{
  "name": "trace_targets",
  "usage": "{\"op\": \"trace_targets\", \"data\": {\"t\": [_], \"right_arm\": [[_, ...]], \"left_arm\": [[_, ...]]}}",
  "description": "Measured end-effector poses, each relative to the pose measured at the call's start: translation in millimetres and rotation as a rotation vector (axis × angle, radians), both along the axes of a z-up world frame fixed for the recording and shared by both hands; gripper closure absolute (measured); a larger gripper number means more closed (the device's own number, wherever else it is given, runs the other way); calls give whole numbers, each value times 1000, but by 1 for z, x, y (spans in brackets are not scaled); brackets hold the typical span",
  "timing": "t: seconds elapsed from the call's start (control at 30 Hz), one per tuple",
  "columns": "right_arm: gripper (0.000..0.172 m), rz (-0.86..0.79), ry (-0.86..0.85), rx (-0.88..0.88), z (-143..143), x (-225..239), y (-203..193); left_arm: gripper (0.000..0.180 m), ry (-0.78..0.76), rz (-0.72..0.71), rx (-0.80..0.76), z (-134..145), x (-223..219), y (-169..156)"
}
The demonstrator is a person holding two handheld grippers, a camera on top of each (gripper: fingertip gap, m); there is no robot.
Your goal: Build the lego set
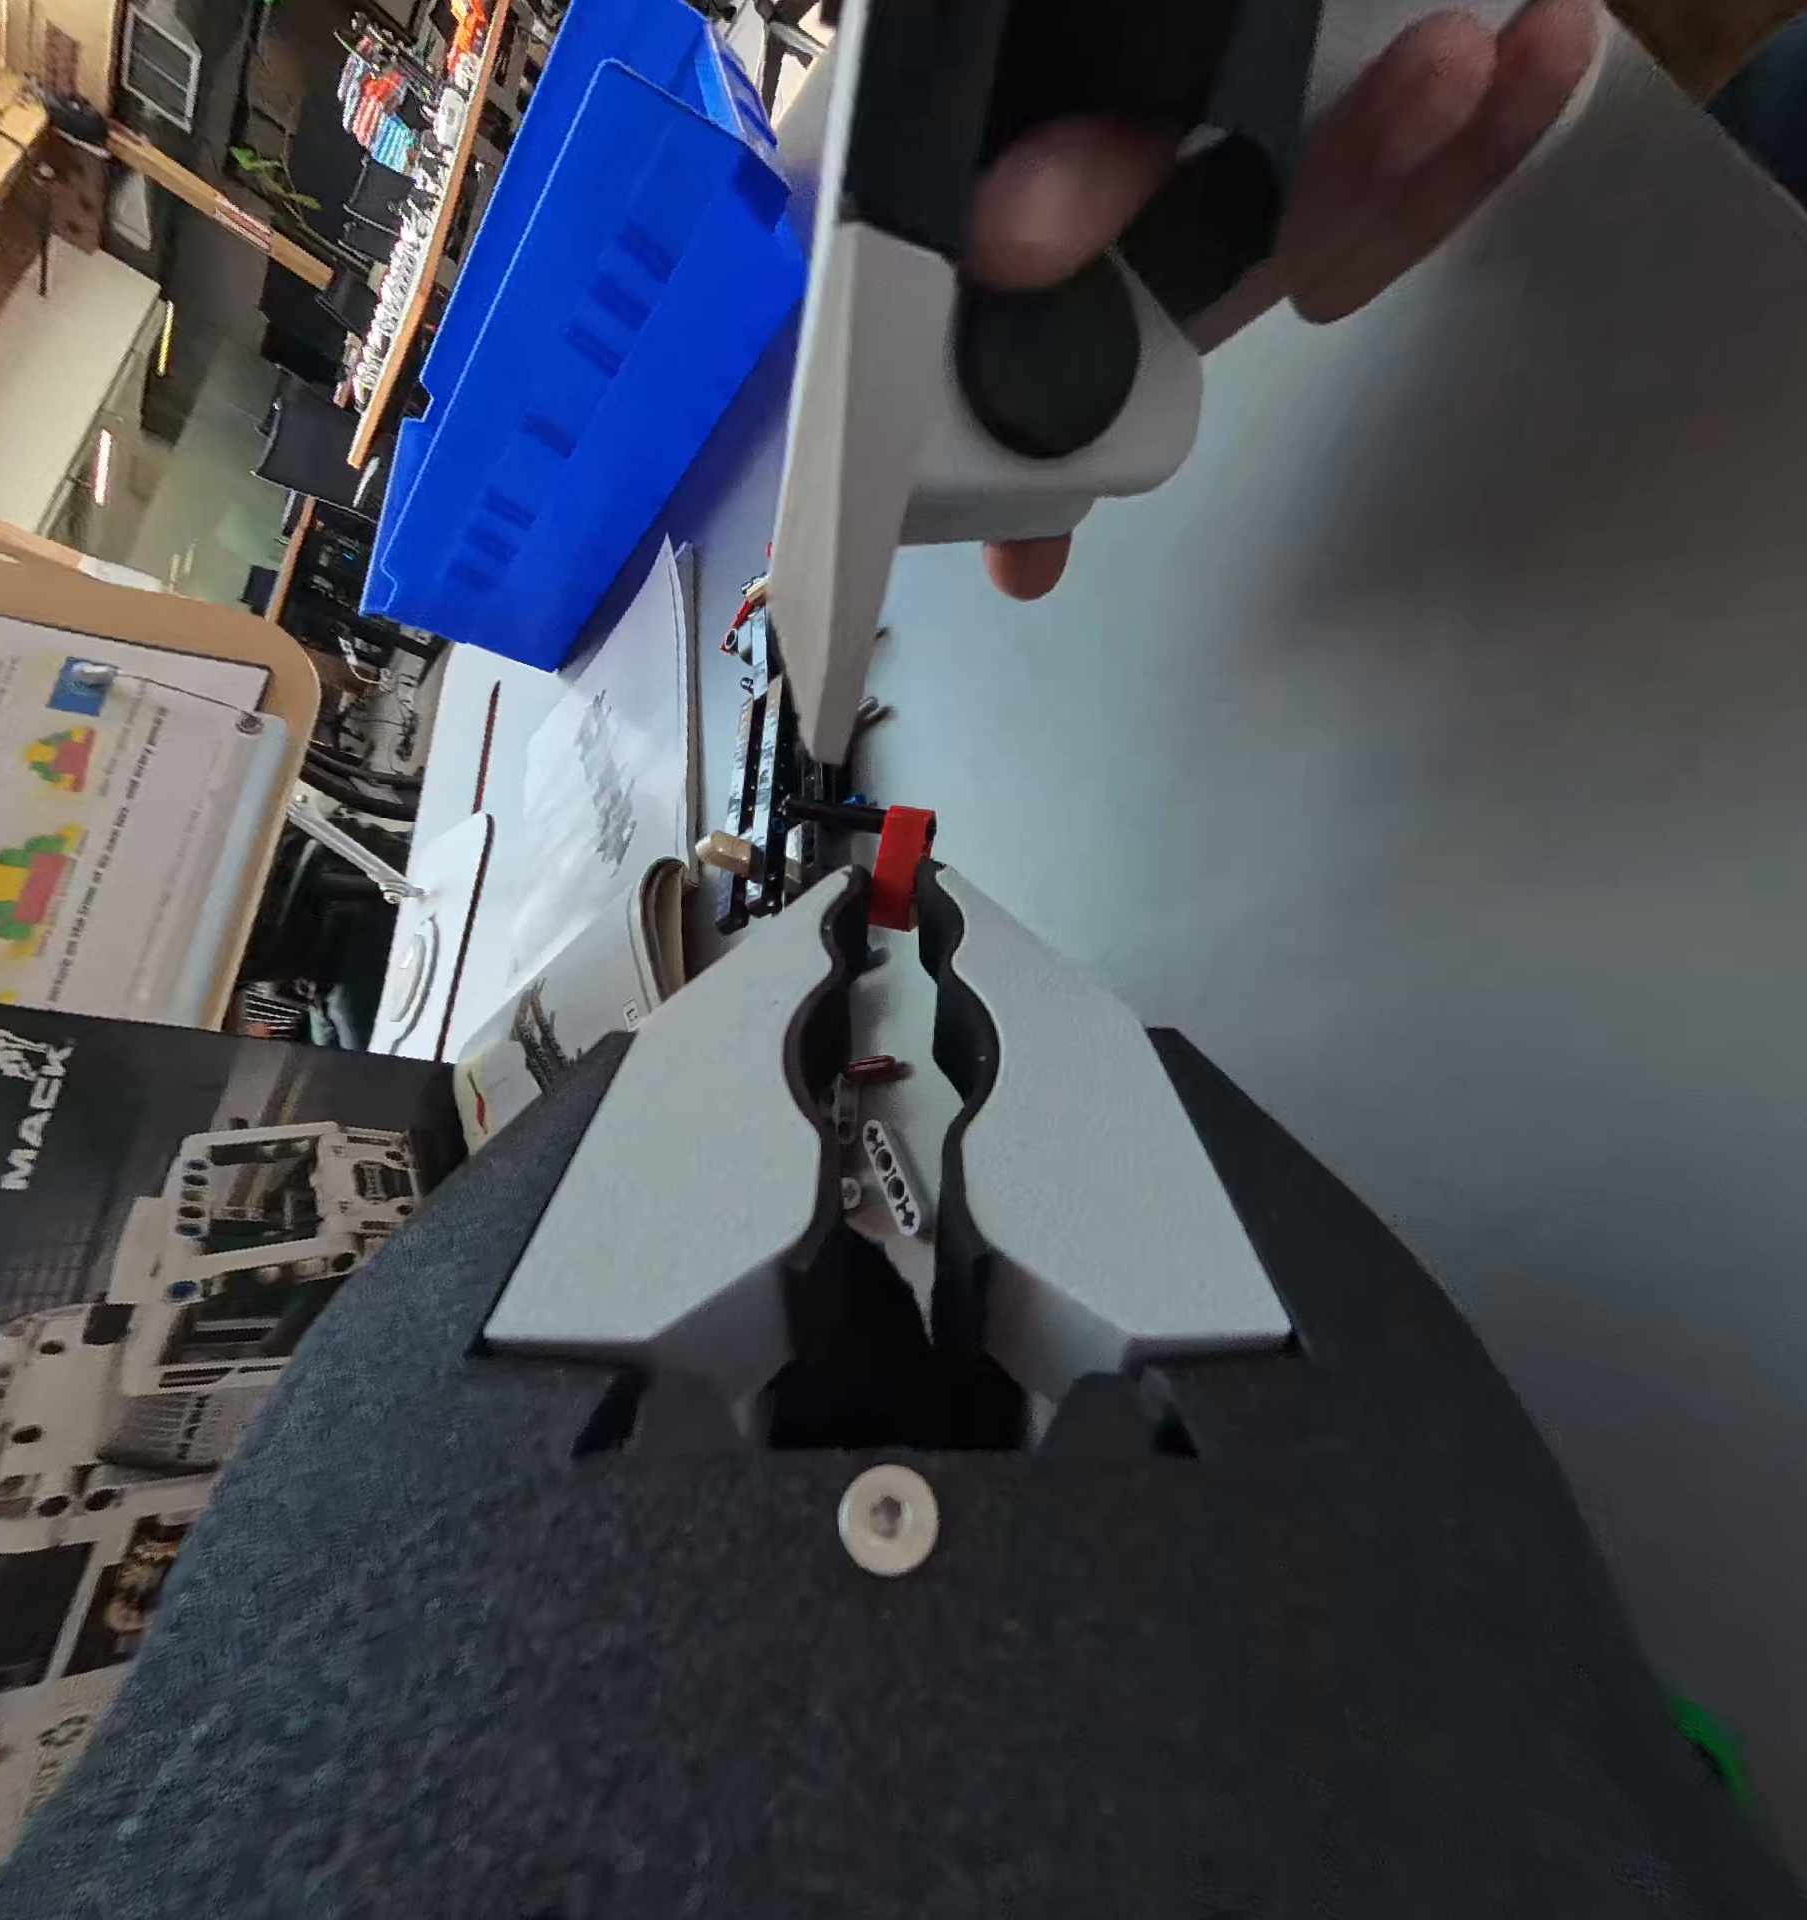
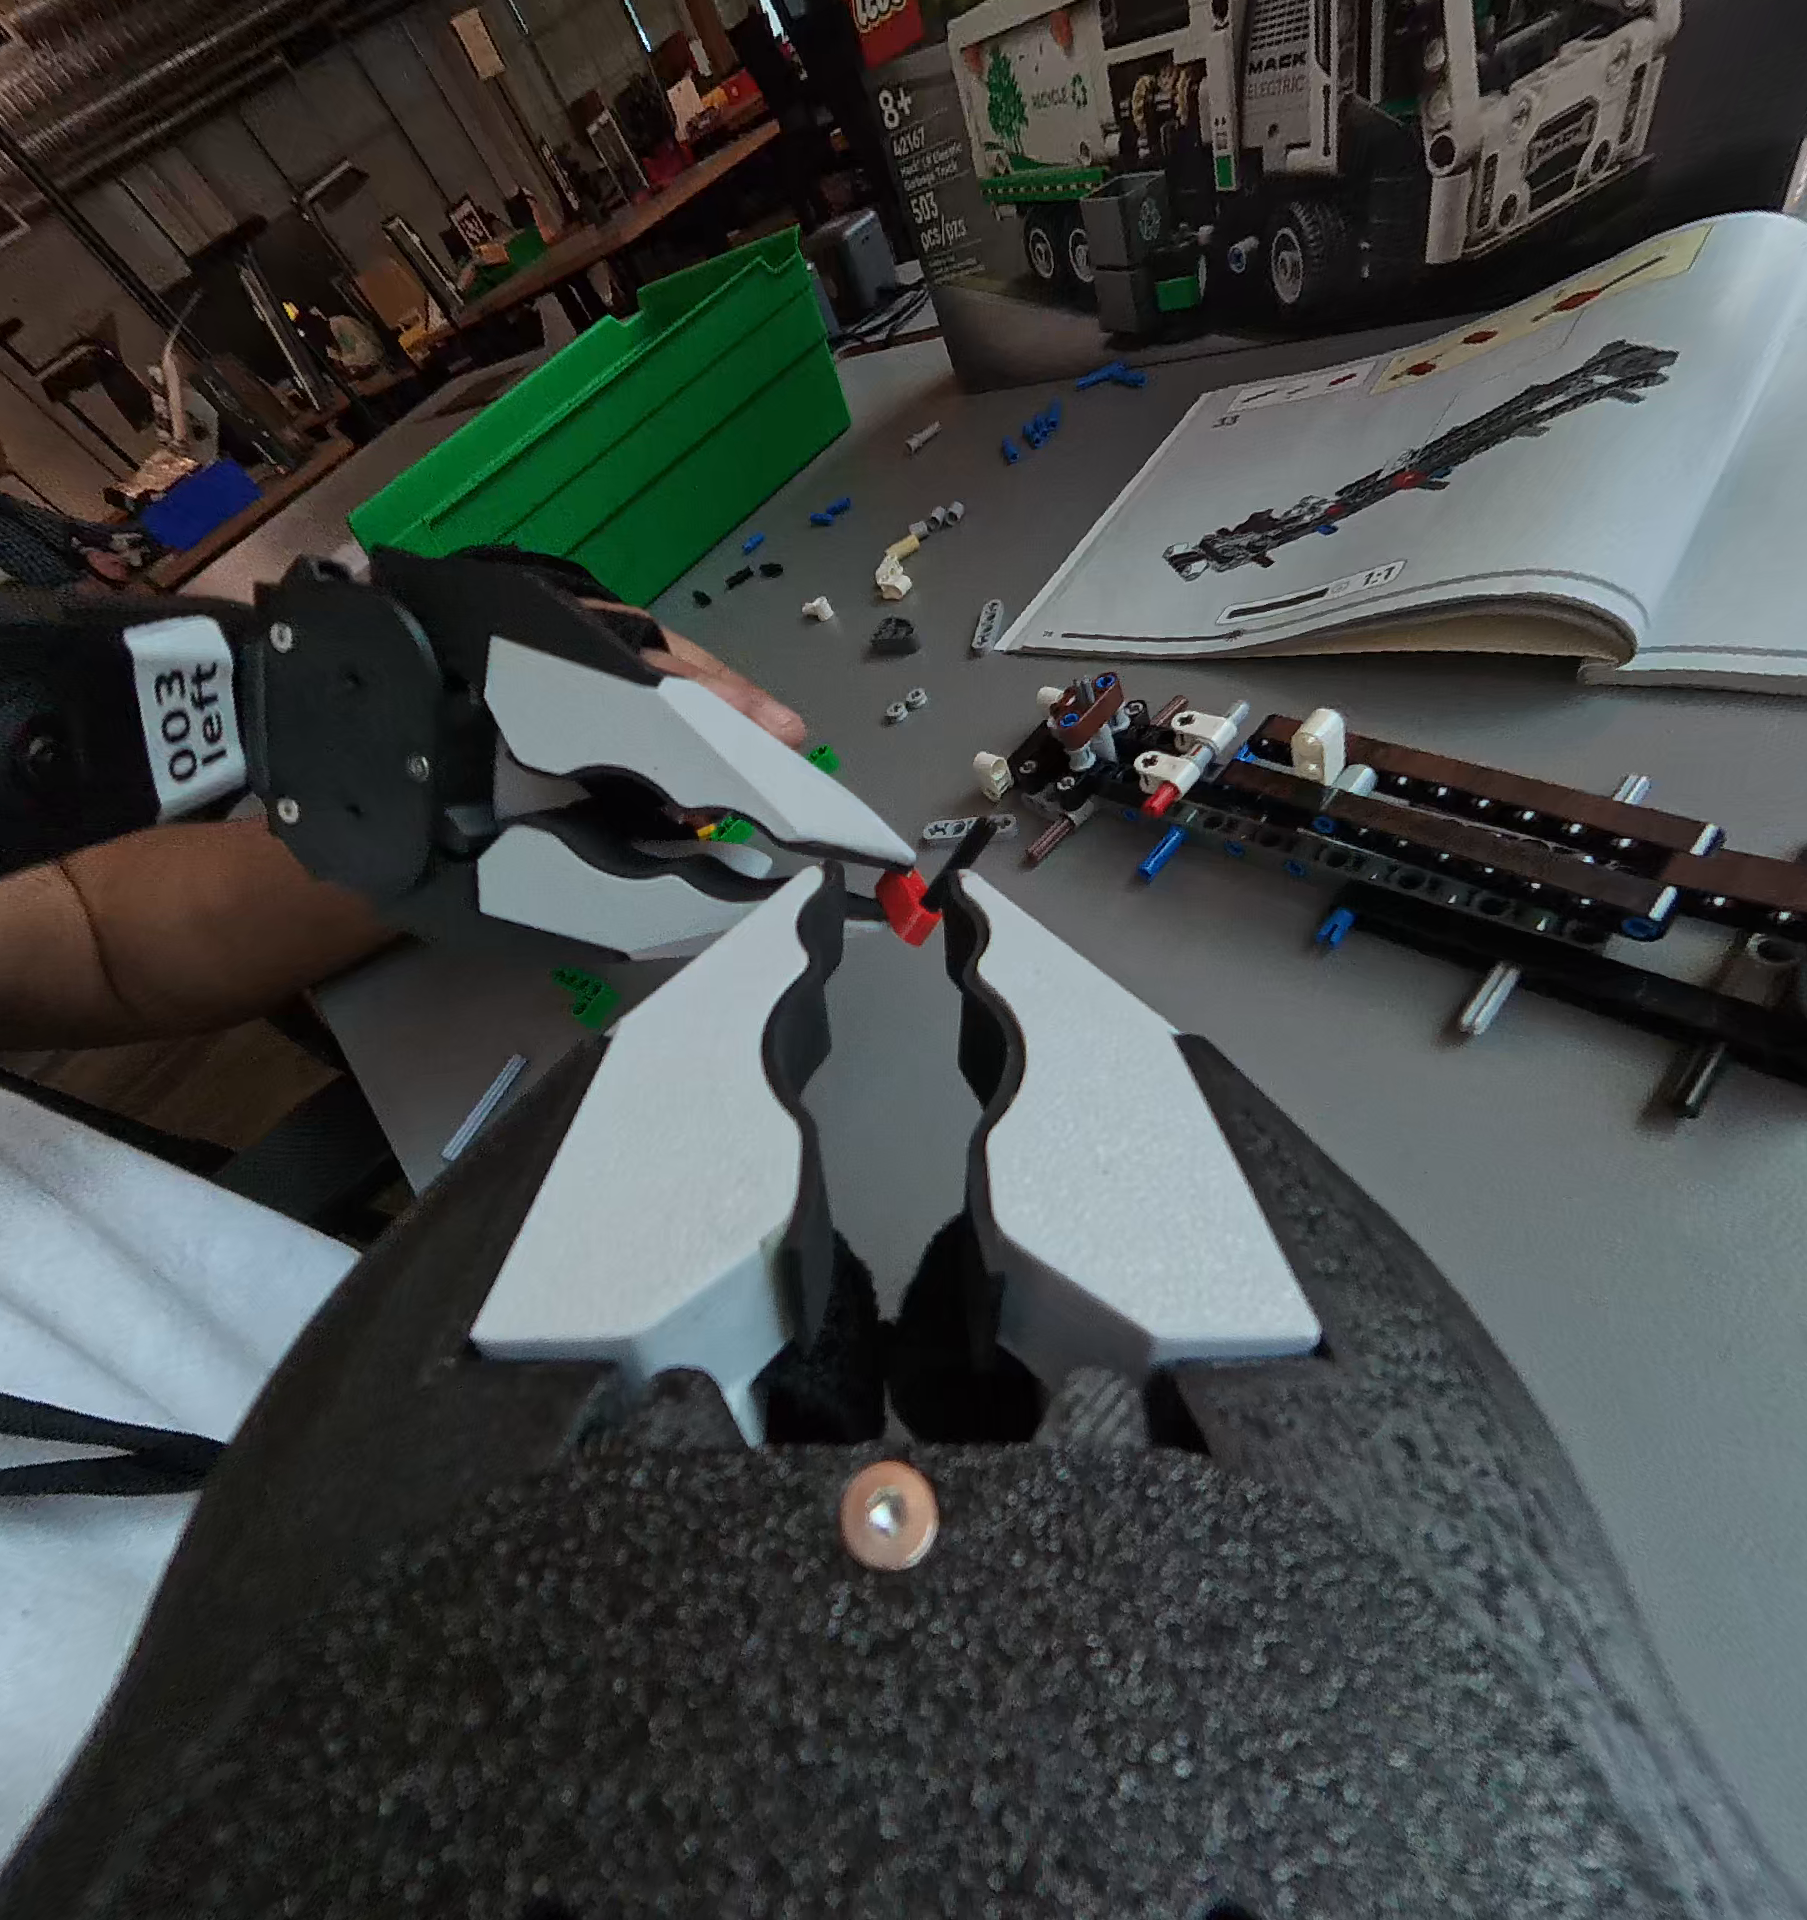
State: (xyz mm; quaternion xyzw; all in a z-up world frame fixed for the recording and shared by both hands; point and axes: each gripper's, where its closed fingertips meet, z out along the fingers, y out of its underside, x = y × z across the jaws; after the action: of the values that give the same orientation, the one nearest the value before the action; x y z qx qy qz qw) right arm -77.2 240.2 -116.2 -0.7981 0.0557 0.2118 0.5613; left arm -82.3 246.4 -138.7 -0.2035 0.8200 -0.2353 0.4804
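Red piece pinched above the counter (image 2: pixel 1398 1195)
Left hand-held gripper (image 1: pixel 894 883) clamps red piece (image 1: pixel 901 868) with black axle (image 1: pixel 826 810); right hand-held gripper (image 2: pixel 894 894) apart around it, chassis (image 2: pixel 1501 831) unfinished.

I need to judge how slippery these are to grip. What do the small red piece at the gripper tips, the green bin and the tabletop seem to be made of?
Red piece: apparently hard moulded plastic, smooth with a slight sheen, crisp edges.
Green bin: looks like rigid moulded plastic, even colour, ribbed walls, soft gloss.
Tabletop: smooth matte grey, probably laminate; cannot tell for sure.
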Motion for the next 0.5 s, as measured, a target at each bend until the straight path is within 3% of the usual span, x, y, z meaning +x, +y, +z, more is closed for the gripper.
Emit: {"op": "trace_targets", "data": {"t": [0.2, 0.37, 0.5], "right_arm": [[156, 22, 49, -23, -5, 1, 5], [159, 43, 91, -9, -5, -1, 8], [169, 37, 26, 44, 0, 0, 8]], "left_arm": [[174, -90, -12, 161, 3, -1, -3], [173, -122, -31, 140, 10, -3, -8], [173, -124, -10, 105, 11, -1, -7]]}}
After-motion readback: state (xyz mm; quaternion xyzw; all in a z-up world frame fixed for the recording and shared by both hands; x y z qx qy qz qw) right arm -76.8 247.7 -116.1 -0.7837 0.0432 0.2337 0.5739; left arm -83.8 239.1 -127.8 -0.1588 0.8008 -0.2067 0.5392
